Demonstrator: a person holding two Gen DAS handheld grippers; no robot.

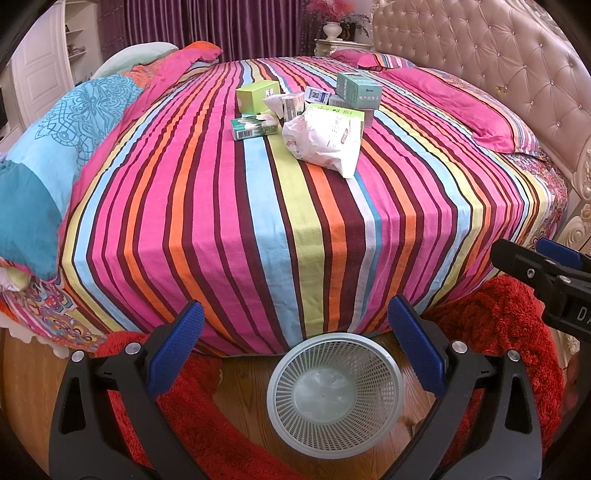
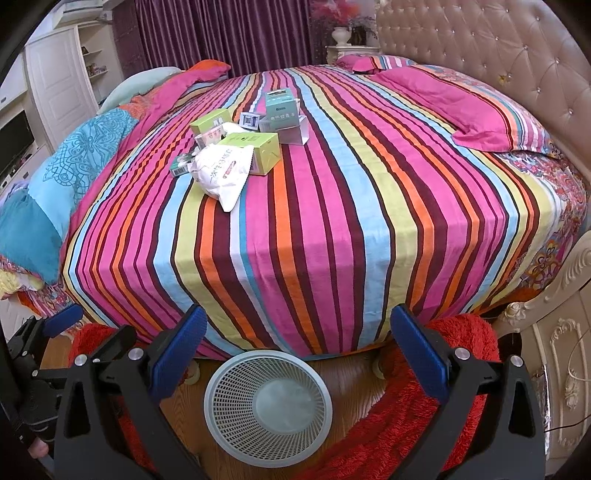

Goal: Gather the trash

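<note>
Both my grippers, left gripper (image 1: 295, 325) and right gripper (image 2: 298, 328), jaws spread wide, holding nothing, above mesh basket (image 1: 334, 397), trash pile (image 1: 306, 110) far on bed (image 1: 258, 221).

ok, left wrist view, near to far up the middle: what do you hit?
left gripper → white mesh basket on the floor → striped bedspread → crumpled white bag → teal box → purple curtain.

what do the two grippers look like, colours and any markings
Both match: black plastic clamp-style bodies with silver rivets and blue textured pads on the fingers. See the left gripper and right gripper. In the left wrist view the right gripper's side shows white lettering, cut off at the frame edge. No sleeves visible.
</note>
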